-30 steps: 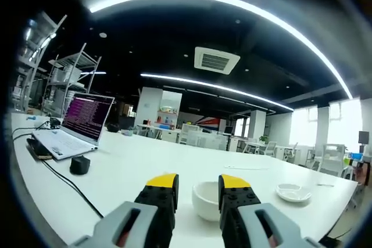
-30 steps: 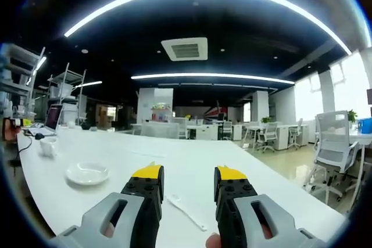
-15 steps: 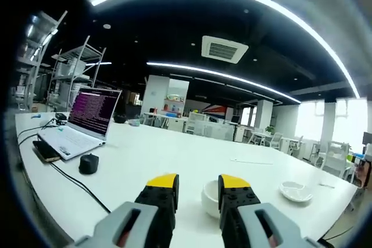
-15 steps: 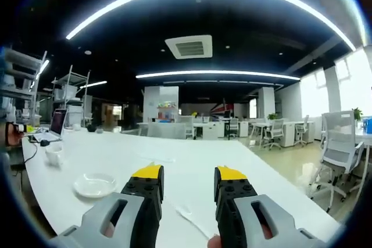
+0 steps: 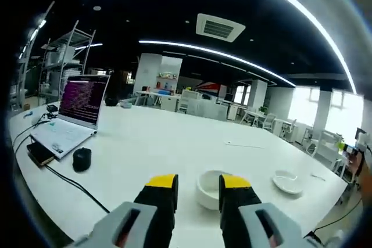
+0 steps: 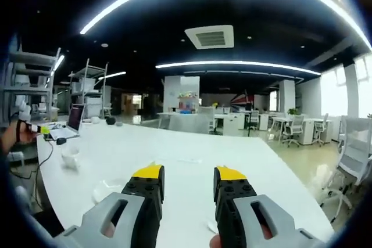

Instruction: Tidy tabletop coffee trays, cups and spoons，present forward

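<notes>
On the long white table (image 5: 151, 149): one white cup (image 5: 208, 188), one white saucer (image 5: 286, 182), one thin white spoon (image 5: 318, 176) just past the saucer; also one open laptop (image 5: 72, 114), one black mouse (image 5: 81, 159), one dark phone (image 5: 39, 154), one cable (image 5: 70, 183). Left gripper (image 5: 197, 183): jaws apart, holding nothing, cup just beyond and between the tips. Right gripper (image 6: 187, 173): jaws apart, holding nothing; in its view the same cup (image 6: 70, 157) stands well to the left and the saucer (image 6: 109, 190) lies partly hidden behind the left jaw. Room: open office, rows of desks and chairs, shelving racks (image 5: 61, 65), dark ceiling, curved light strips, one air vent (image 5: 218, 27). Against one second ago: both views have shifted; cup, saucer and spoon keep their places.
</notes>
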Demonstrator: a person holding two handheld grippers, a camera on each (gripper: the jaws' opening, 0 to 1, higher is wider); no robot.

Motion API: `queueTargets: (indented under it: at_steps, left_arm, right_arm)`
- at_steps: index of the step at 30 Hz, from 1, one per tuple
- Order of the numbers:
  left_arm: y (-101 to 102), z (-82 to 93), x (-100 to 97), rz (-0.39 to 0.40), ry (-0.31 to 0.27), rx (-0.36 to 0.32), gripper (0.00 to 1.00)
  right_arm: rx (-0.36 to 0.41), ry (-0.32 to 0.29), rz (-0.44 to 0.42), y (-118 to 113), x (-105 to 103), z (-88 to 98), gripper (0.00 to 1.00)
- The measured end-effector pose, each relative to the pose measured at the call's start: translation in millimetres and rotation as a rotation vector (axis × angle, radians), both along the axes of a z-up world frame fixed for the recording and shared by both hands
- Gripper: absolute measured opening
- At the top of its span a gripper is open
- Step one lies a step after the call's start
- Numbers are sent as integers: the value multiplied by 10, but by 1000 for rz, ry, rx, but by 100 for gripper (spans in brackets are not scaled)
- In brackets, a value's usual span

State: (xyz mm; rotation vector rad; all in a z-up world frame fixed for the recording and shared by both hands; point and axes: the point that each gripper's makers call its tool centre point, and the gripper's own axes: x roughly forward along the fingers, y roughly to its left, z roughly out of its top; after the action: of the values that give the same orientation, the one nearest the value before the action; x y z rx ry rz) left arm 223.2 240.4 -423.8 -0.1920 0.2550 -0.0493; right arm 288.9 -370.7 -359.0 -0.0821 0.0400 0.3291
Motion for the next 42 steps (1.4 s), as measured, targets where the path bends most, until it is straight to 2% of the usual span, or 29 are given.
queueTargets:
  at_steps: [5,9,14,17,21,30,32,33,36,42]
  left_arm:
    - [-43,24,45,-42,39,21,29]
    - [-94,28,93,-78,67,42,29]
    - [-104,26,131,-102,108,88,29]
    - [-91,26,158,-108,135,107,31]
    - [-84,13,188,-122,170,131,31]
    - [-100,-52,238,-168,255,134,31]
    - [-116,-70,250,-182,276,153,31]
    - [-124,-93,263,-189,291,157,32]
    - [-172,-123,259,-204,311,160,32]
    - [-197,-143,328,-215,335,154,32]
  right_arm:
    - [-31,23,88,340,80,126,35]
    - [-95,26,156,646,159,218,35]
    - [-131,38,236,1011,292,296,35]
    - [-178,55,276,1257,384,272,35]
    - [-193,85,347,1617,465,250,34]
    - [-274,172,496,2340,487,148,33]
    - [-351,146,537,2522,484,120,35]
    - [-372,157,546,2611,480,85,35]
    - [-368,172,601,2937,431,44,35]
    - [-395,227,667,3330,407,-66,32]
